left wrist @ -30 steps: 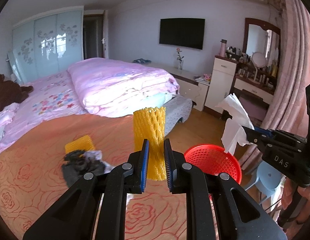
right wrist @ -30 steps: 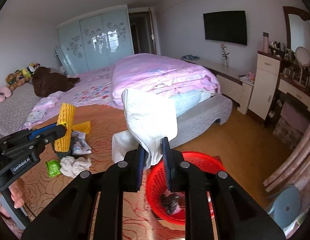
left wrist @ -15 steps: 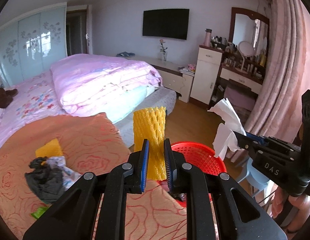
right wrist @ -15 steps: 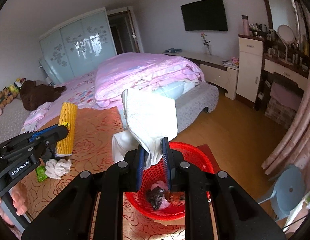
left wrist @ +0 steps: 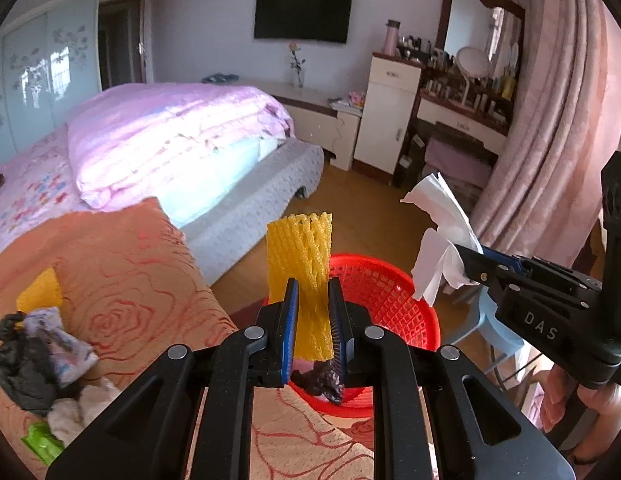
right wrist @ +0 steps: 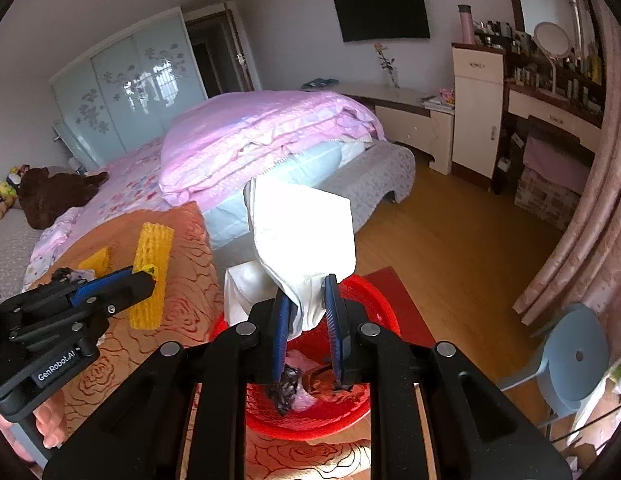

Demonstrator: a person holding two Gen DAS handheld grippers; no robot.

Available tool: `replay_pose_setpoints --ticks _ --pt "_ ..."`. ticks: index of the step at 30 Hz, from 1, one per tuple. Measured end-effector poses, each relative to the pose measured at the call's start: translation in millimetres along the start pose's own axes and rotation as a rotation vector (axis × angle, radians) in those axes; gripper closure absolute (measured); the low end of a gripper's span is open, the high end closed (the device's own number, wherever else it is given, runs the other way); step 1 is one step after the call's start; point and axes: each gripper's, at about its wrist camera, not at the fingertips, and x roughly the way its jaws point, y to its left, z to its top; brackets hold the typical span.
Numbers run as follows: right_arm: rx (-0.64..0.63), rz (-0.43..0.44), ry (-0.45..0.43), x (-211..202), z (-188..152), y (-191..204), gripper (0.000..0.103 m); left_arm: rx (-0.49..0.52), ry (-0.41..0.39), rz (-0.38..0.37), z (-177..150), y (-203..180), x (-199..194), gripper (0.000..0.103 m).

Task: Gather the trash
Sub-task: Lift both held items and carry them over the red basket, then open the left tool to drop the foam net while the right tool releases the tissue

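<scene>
Bedroom, rose-patterned orange bedspread [left wrist: 122, 264]. Left hand-held gripper [left wrist: 313, 312] clenched on yellow foam fruit net [left wrist: 300, 256], right hand-held gripper [right wrist: 307, 316] on white crumpled tissue [right wrist: 302, 232], both above red plastic mesh basket [right wrist: 374, 304]. Next: lower, release over basket.

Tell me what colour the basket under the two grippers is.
Red, a plastic mesh basket. It shows best in the left wrist view.

My left gripper [left wrist: 313, 312] has blue pads and holds a yellow foam net [left wrist: 300, 264]. At 3 o'clock, my right gripper [right wrist: 306, 316] holds white tissue [right wrist: 306, 232]. The basket [left wrist: 384, 292] is red mesh; the bedspread [left wrist: 126, 264] is orange with roses.
</scene>
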Motion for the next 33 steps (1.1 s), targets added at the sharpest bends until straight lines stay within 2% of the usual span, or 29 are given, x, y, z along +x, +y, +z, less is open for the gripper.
replay_pose_setpoints --ticks 10,12,14,16,20,24,33 --pt "0.004 -0.026 0.076 26.6 -13.1 -4.7 0.085 -0.01 0.068 -0.021 -3.0 -10.8 33.9 0.088" --pt "0.008 -0.026 0.093 31.2 -15.9 -6.9 0.085 -0.01 0.084 -0.029 -5.1 -12.2 38.6 0.083" --pt "0.014 -0.027 0.113 36.7 -18.6 -9.1 0.084 -0.009 0.099 -0.045 -7.1 -12.5 43.3 0.07" --pt "0.021 -0.027 0.127 40.6 -20.2 -11.0 0.082 -0.012 0.105 -0.045 -9.7 -11.3 45.2 0.061" --pt "0.038 -0.034 0.143 44.8 -23.4 -14.6 0.07 -0.041 0.115 -0.048 -12.1 -3.6 46.6 0.05" --pt "0.046 -0.041 0.137 43.9 -24.5 -15.1 0.055 -0.055 0.102 -0.037 -12.1 2.7 42.1 0.047" --pt "0.034 -0.059 0.114 38.0 -23.4 -13.9 0.052 -0.052 0.066 0.002 -14.5 4.3 26.4 0.044"
